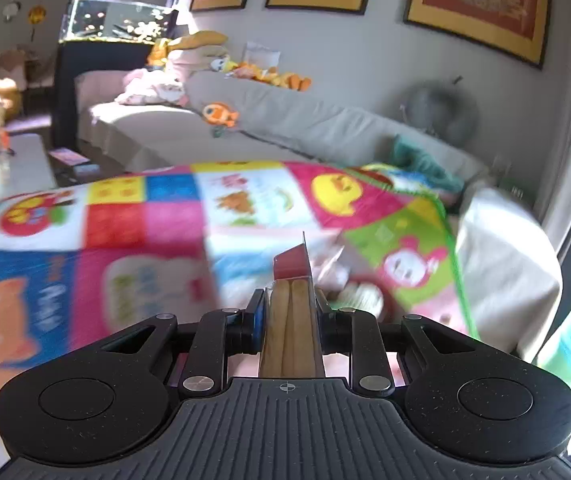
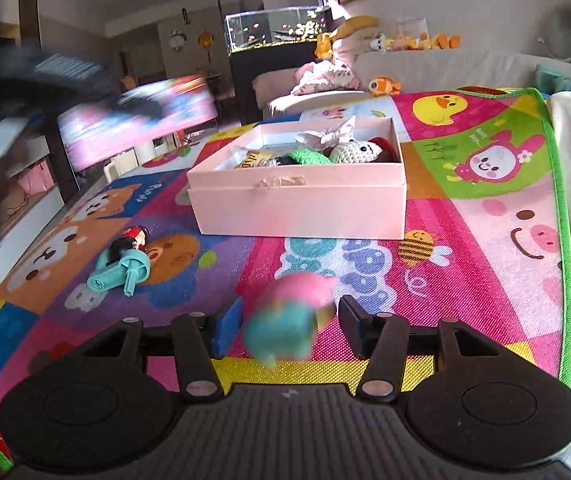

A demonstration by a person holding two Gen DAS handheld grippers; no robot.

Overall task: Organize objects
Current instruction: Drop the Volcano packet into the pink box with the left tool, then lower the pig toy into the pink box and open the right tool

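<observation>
Grey sofa (image 1: 285, 120), framed red pictures (image 1: 481, 4), lit aquarium (image 2: 273, 28), colourful play mat (image 2: 485, 208)

Left wrist view: raised over the play mat (image 1: 133, 216), facing the sofa (image 1: 285, 120) at 12 o'clock. Right wrist view: low and near the mat, pink box (image 2: 297, 200) at 12 o'clock. Shared: mat, sofa, fish tank (image 2: 277, 28).

In the right wrist view, the play mat (image 2: 465, 272) lies bare across the lower right of the frame, an open lane up to the pink box (image 2: 301, 204) at centre, whose top is open. At left centre a teal toy (image 2: 119, 274) and a small figure (image 2: 129, 240) lie on the mat. A blurred pink-and-teal object (image 2: 289, 316) sits between the right gripper (image 2: 289, 328) fingers. The blurred left gripper (image 2: 25, 76) fills the upper left.
</observation>
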